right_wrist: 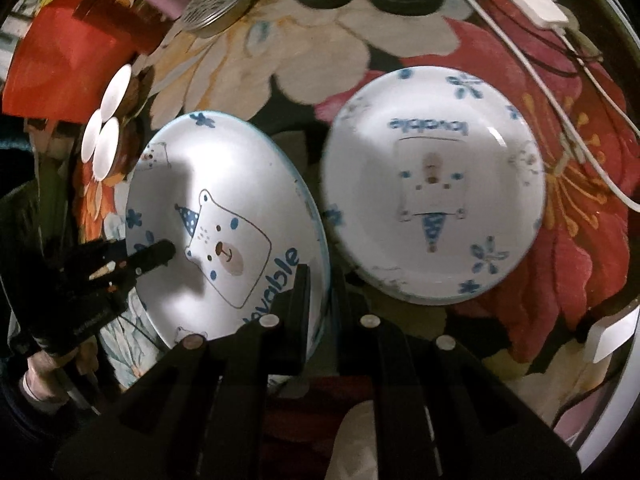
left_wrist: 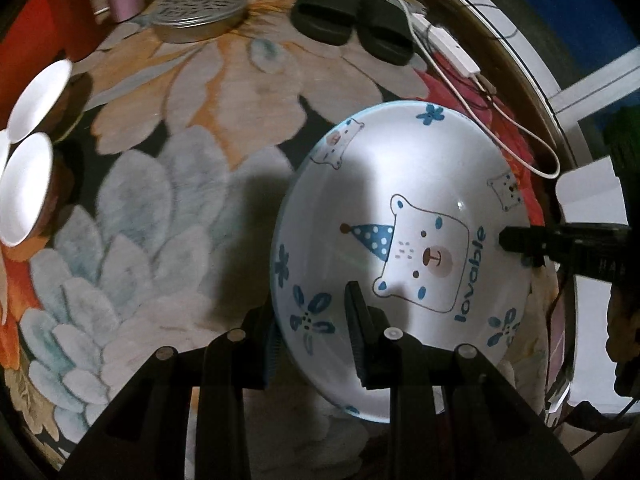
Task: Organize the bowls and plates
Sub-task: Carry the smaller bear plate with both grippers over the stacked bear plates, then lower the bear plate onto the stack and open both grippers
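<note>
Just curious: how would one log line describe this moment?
left gripper: shut on bear plate rim | right gripper: shut on opposite rim | second bear plate: on table

Plate (left_wrist: 400, 216): white, bear print (word "lovable"), tilted, clamped at opposite rims
Left gripper (left_wrist: 312, 344): jaws astride near rim
Right gripper (left_wrist: 516, 240): on far rim
Dishes (left_wrist: 28, 160): small, white, left edge
Cloth (left_wrist: 168, 184): floral
Slippers (left_wrist: 352, 24): black, top

Both grippers are matte black plastic: the left gripper (left_wrist: 314, 320) and right gripper (right_wrist: 320, 292) each have two flat, ribbed fingers on angular linkage arms studded with round silver pins. At nine o'clock in the right view, a hand (right_wrist: 44, 372) shows a dark sleeve.
</note>
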### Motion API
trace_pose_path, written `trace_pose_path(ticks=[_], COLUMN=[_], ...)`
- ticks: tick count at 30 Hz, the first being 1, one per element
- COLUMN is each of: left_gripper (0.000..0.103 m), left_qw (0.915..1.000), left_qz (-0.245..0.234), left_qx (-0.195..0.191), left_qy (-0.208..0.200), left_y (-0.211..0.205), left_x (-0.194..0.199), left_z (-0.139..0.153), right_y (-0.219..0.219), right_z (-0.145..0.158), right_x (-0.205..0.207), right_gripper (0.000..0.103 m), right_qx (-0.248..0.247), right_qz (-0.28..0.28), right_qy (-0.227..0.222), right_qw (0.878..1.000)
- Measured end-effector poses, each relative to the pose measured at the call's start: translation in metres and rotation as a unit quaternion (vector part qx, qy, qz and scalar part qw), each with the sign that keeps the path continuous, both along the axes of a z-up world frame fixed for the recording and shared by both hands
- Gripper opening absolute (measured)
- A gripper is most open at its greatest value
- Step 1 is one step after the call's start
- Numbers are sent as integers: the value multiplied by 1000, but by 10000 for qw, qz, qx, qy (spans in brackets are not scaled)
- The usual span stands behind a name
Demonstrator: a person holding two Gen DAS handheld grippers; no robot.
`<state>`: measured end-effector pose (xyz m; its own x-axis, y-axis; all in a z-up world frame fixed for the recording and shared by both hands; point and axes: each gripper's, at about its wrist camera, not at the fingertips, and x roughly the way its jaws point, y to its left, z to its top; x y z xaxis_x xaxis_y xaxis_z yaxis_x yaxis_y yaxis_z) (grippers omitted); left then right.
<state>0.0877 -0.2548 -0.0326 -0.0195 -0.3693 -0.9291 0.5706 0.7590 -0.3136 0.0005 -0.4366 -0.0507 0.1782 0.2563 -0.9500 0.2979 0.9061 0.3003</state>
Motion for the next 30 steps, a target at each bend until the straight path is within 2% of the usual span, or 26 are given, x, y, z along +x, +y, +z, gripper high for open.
trace_pose_path(ticks=[16,23,30], left_gripper=[30,30,30], left_qw=[9983,9981,9983], left_qz=[-582,-597,-543], left_qx=[46,100,154], left_qy=[30,-72,-121], left_y=[-104,-139,-155], left_x=[-10,-5,-2], left_z=[-14,-17,-22], right_y=[-88,-113,-132], right_z=[-17,-23,-29], right_x=[-29,-30,-28], right_gripper=[10,10,10], right_qx=[-22,-9,-28], right_qz=[-836,-1104,-1264], right_qy=[162,117,76], right_qw=[9964,9938,9919])
